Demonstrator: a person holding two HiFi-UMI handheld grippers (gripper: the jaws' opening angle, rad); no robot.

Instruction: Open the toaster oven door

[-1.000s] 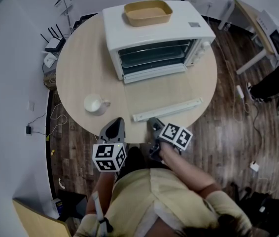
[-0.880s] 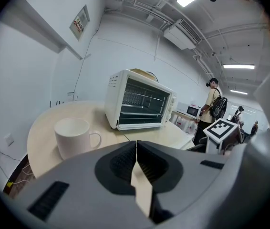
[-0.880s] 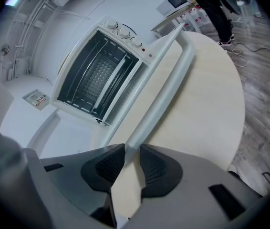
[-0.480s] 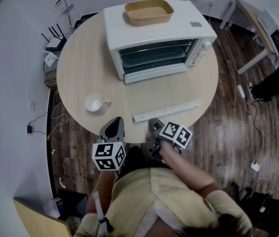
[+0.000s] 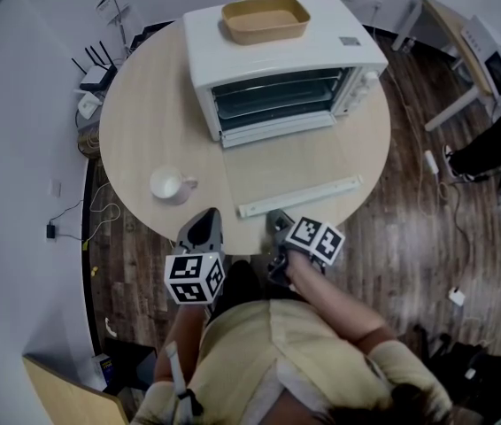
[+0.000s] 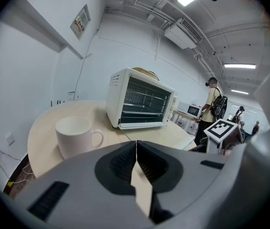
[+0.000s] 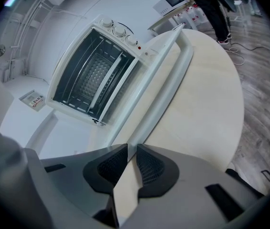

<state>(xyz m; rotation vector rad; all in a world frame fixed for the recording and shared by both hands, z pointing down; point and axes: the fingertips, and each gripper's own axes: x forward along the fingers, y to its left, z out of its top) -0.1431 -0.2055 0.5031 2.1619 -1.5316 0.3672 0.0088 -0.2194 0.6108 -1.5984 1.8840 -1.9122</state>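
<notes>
The white toaster oven point(image 5: 277, 51) stands at the back of the round table point(image 5: 144, 122). Its glass door point(image 5: 290, 168) lies flat on the tabletop, and the long white handle point(image 5: 302, 197) points toward me. The cavity with its rack point(image 7: 94, 75) is exposed. My right gripper point(image 5: 277, 223) hovers at the table's front edge, just short of the handle point(image 7: 168, 80). Its jaws are closing to a narrow gap with nothing between them point(image 7: 131, 151). Beside it my left gripper point(image 5: 204, 228) is shut and empty point(image 6: 136, 149).
A white mug point(image 5: 169, 187) sits on the table left of the door, close ahead of the left gripper point(image 6: 75, 135). A tan tray point(image 5: 265, 20) rests on the oven's top. A person point(image 6: 214, 104) stands near a side table with a microwave point(image 5: 498, 65) at the right.
</notes>
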